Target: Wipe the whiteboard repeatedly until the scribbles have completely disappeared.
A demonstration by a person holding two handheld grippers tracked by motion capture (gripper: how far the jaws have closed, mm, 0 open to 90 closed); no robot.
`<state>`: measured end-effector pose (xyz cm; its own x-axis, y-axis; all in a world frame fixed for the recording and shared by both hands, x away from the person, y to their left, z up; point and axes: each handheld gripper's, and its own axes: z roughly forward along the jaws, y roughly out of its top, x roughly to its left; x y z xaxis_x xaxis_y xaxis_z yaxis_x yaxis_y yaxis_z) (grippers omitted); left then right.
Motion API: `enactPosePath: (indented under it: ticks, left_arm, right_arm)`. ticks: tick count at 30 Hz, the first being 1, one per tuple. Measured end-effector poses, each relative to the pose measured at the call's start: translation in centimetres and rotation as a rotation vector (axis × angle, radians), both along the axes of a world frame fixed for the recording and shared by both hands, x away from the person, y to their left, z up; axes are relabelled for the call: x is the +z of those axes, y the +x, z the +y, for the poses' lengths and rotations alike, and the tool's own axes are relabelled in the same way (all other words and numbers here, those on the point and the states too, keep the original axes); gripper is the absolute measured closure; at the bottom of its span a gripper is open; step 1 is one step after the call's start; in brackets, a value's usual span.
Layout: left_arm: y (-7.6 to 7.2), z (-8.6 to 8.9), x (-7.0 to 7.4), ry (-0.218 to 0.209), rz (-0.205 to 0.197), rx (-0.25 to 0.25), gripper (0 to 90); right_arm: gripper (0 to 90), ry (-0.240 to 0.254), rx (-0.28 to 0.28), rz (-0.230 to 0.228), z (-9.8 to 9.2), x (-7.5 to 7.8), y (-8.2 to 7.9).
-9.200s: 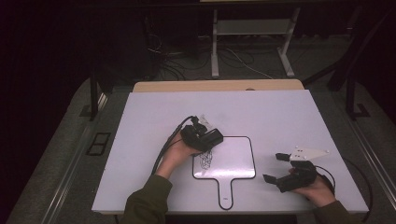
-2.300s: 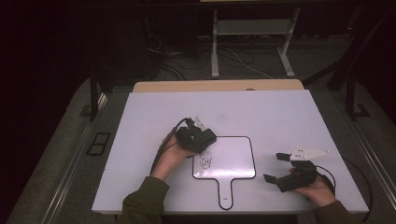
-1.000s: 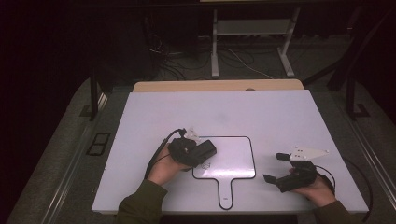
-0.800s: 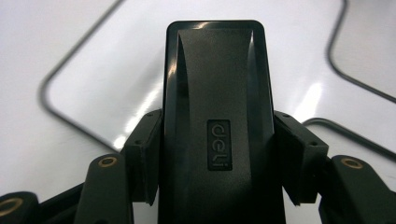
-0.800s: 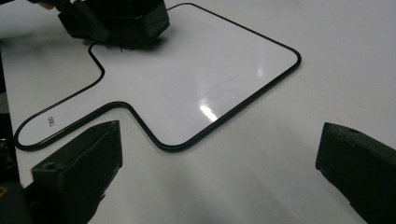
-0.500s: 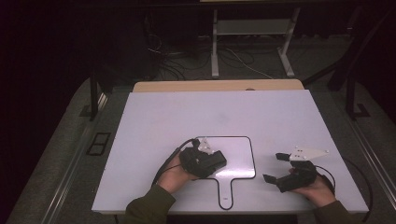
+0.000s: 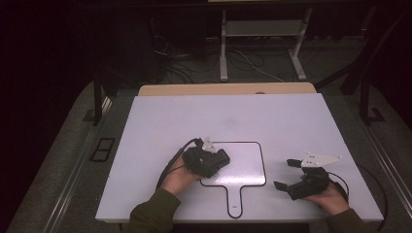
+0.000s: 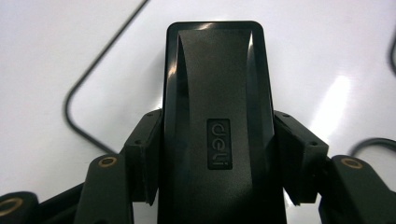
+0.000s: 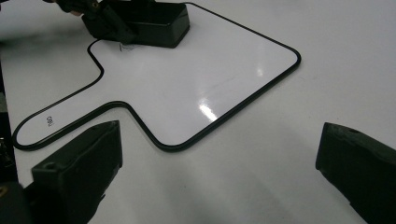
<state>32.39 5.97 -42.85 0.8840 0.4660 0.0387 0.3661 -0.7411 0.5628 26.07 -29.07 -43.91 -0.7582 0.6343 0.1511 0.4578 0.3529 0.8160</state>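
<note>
Left gripper (image 8: 217,186) jaws clamping black eraser (image 8: 215,116), right gripper (image 9: 219,172) jaws wide

Both grippers black plastic. Left gripper (image 8: 219,186): blocky matt pads, brass-coloured pivot screws behind them on each jaw arm; small pale plate on top, black cable (image 7: 171,162) looping back from the body. Right gripper (image 7: 286,174): pale three-cornered plate above the jaws, thin black cable trailing behind. Sleeves (image 7: 150,213) olive green.
</note>
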Motion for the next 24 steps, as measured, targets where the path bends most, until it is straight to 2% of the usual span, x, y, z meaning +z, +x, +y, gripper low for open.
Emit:
enactPosePath:
  ticks: [4,6,14,17,21,24]
  left_arm:
    - [-1.0,-0.5,0.0,0.0,0.007,-0.038,38.8]
    - [-1.1,-0.7,0.0,0.004,0.004,-0.041,38.9]
    - [1.2,0.3,0.2,0.045,-0.036,0.035,38.9]
    - [1.3,0.3,0.2,0.044,-0.033,0.042,38.8]
    - [0.2,-0.3,0.2,0.044,-0.018,-0.002,38.8]
    - [-0.7,-0.6,0.2,0.028,-0.003,-0.034,38.8]
  right_arm:
    - [0.0,0.0,0.001,-0.001,0.0,0.0,0.0]
    - [0.0,-0.002,0.0,0.0,0.0,0.0,0.0]
    - [0.0,0.0,-0.001,-0.001,0.0,0.0,0.0]
    - [0.0,-0.003,0.0,0.001,0.0,0.0,0.0]
    - [0.0,-0.003,0.0,0.001,0.0,0.0,0.0]
    - [0.0,0.001,-0.002,0.0,0.0,0.0,0.0]
